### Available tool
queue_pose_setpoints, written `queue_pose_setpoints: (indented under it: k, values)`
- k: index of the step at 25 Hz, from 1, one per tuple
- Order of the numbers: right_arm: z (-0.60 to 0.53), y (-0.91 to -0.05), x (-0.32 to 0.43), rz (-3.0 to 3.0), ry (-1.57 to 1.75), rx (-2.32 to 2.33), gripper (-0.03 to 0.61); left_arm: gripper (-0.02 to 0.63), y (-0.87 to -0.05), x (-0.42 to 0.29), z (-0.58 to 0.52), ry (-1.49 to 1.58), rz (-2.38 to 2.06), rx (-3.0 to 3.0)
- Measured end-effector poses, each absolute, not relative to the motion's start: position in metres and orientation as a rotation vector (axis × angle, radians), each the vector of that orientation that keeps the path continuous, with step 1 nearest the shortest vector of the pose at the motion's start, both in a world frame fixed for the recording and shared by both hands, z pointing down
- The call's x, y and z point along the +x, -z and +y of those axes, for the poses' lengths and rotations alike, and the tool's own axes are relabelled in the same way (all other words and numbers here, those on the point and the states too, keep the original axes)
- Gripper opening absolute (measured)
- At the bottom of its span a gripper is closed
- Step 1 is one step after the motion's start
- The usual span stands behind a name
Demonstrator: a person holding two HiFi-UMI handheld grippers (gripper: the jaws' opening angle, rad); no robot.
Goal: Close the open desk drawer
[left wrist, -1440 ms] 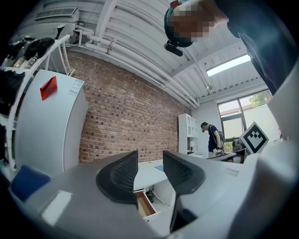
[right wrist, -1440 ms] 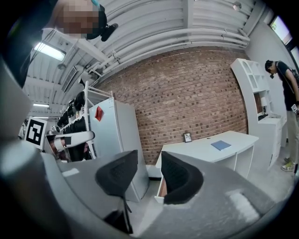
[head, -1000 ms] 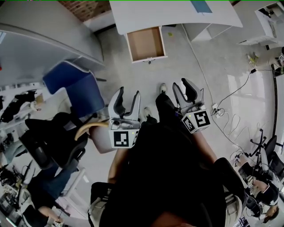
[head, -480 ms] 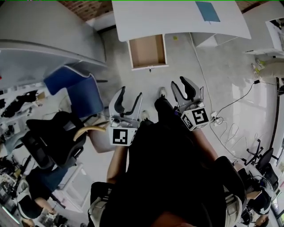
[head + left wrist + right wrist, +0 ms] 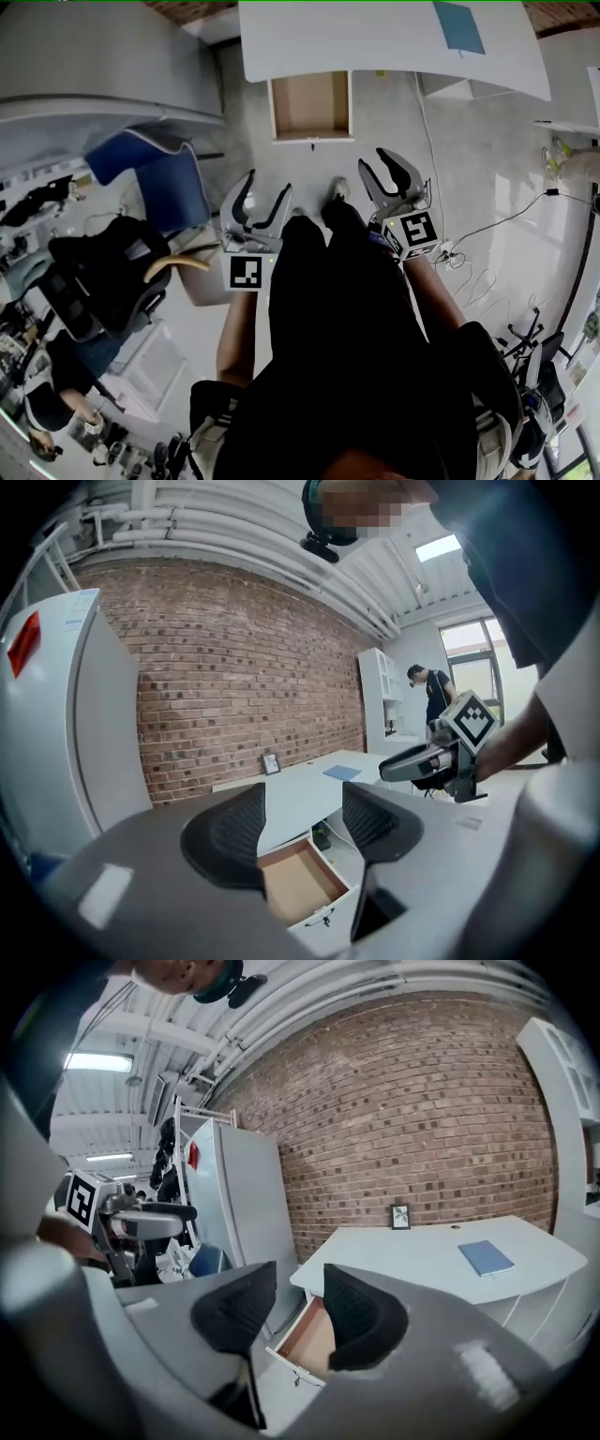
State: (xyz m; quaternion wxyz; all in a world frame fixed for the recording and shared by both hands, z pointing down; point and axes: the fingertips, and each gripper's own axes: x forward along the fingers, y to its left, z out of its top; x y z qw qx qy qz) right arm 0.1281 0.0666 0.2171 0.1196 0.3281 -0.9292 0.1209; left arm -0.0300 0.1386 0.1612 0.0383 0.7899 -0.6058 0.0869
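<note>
Two grippers, both empty: left gripper point(image 5: 265, 187) spread, jaws just opened wider, nothing between; right gripper point(image 5: 384, 167) spread too. Drawer point(image 5: 309, 103) seen open at far centre under desk point(image 5: 375, 37), well apart from both. Judged best approached square, pushed flat on front panel.

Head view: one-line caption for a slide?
Left hand-held gripper, jaws just opened wider, and open right hand-held gripper, both empty, face the open desk drawer.
</note>
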Motion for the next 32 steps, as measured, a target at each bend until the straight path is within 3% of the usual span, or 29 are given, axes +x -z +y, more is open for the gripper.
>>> queue_pose_setpoints:
  k: [7,14,32]
  values:
    - [0.052,-0.262,0.117,-2.646,-0.327,0.837,0.163,0.276,-0.210,-0.038,0.120,-0.650,-1.701,2.573]
    - [0.047,-0.322,0.091,-2.553,-0.274,0.689,0.163,0.281,-0.275,-0.046,0.101,-0.737,-1.561,2.572]
    - [0.031,-0.523,0.090,-2.161,-0.077,0.359,0.163,0.290,-0.493,-0.065,0.075,-1.305,-1.072,2.565]
